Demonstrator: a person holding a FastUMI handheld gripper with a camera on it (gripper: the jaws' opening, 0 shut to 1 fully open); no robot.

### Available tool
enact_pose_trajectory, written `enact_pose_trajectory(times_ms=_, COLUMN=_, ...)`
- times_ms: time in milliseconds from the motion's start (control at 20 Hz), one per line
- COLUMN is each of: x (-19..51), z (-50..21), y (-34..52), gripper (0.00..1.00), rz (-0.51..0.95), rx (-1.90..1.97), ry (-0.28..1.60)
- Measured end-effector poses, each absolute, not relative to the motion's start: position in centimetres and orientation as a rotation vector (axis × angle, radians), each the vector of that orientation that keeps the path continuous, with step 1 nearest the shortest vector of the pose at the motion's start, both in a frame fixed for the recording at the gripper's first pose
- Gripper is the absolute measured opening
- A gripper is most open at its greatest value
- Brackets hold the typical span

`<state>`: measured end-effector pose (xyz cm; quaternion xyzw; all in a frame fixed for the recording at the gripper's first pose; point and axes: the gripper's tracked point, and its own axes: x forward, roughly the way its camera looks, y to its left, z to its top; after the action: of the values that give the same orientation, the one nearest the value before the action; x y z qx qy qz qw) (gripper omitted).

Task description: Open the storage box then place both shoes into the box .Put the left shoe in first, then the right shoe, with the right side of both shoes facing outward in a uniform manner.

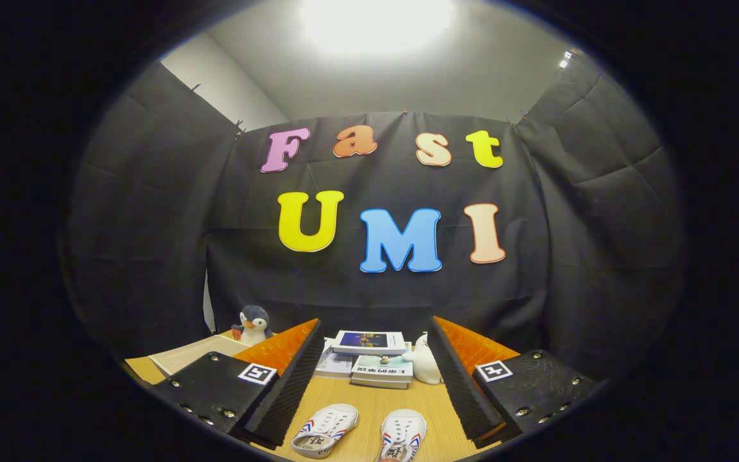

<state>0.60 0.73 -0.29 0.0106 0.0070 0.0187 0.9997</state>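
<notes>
Gripper (373, 369) fingers spread wide (empty); two white canvas shoes (324, 428) lie between them on smooth wood table (369, 398).

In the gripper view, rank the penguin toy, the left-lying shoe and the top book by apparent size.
1. Top book
2. Shoe, close to the book, nearer the camera, so unsure
3. Penguin toy
The open tool frames the shoes.
</notes>
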Motion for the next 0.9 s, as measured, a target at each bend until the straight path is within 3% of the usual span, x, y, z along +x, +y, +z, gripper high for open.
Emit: enact_pose_trajectory(times_ms=900, x=1.2, z=-6.6, y=7.7, gripper=0.97, rz=0.201, rx=0.314, ry=0.242)
